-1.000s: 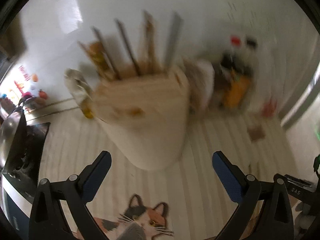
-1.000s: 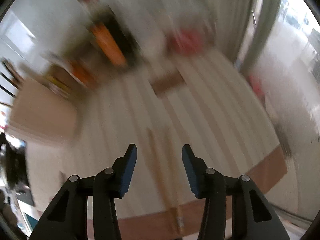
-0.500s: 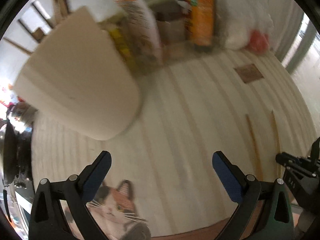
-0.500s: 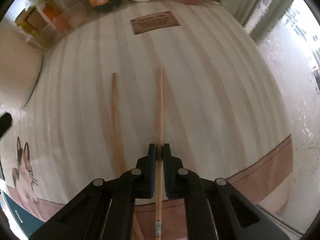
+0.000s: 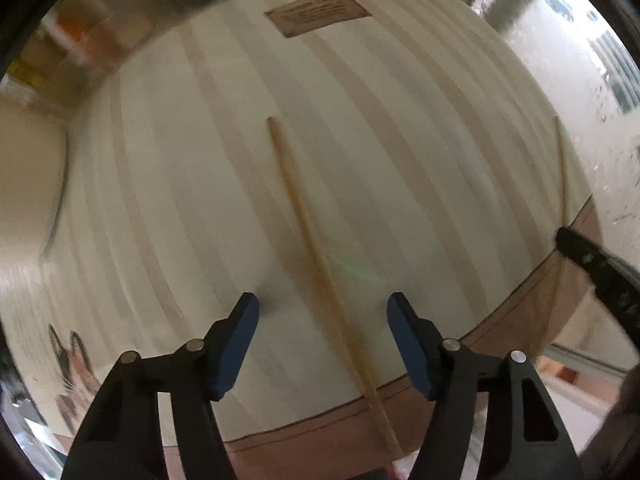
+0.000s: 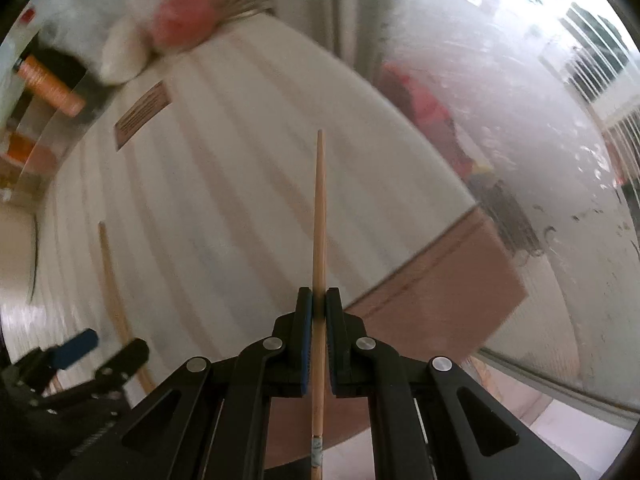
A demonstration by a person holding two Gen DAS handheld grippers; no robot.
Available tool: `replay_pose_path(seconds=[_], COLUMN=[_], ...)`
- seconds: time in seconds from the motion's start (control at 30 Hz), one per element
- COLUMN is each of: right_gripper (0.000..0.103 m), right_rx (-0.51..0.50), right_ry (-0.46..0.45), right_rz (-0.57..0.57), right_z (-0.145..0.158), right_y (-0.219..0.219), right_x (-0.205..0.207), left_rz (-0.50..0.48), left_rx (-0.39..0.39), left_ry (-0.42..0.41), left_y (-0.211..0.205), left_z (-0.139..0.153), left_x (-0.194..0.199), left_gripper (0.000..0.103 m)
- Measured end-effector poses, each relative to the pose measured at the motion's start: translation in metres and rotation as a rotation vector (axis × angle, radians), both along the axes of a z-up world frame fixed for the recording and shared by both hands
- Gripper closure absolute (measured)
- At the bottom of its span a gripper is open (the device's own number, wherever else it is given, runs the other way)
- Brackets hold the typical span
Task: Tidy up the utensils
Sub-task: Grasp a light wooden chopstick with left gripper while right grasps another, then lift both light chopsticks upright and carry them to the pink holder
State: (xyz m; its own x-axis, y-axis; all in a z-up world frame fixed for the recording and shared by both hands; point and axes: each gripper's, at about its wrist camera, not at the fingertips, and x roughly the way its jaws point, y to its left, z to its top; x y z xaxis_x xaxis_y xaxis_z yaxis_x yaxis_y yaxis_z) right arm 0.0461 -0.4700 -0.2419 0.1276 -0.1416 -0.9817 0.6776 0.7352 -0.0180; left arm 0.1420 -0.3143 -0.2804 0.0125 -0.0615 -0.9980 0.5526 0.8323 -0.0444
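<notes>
Left gripper: jaws part-way in, just been closing, straddling but clear of the loose chopstick flat on the striped cloth; long axis running forward between the pads, slightly skewed. Right gripper: clenched on second chopstick, farther off.

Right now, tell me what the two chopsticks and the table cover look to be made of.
Chopstick in the right gripper: likely bamboo or wood, tan, matte, tapering. Chopstick on the table: same look, blurred. Table cover: probably woven cloth or a mat, pale stripes, brown border; unclear which.
</notes>
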Motion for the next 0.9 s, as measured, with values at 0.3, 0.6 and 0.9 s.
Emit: replay_pose_path(seconds=[0.3,0.6,0.9], right_gripper=[0.096,0.096,0.096], right_rx=[-0.02,0.0,0.035], right_ry=[-0.022,-0.083,-0.165], right_rz=[-0.032,0.022,0.097], right_z=[0.02,0.032,0.054], right_y=[-0.008,0.023,0.06], right_x=[-0.01,0.013,0.039], left_rz=[-0.059,-0.018,0.038], left_rx=[-0.022,-0.052,-0.117], left_ry=[-0.014,-0.028,-0.103], left_y=[-0.014,0.026,0.07], left_z=[0.009,0.024,0.067], left_x=[-0.006,0.015,0.025], left_gripper=[0.095,0.098,0.098])
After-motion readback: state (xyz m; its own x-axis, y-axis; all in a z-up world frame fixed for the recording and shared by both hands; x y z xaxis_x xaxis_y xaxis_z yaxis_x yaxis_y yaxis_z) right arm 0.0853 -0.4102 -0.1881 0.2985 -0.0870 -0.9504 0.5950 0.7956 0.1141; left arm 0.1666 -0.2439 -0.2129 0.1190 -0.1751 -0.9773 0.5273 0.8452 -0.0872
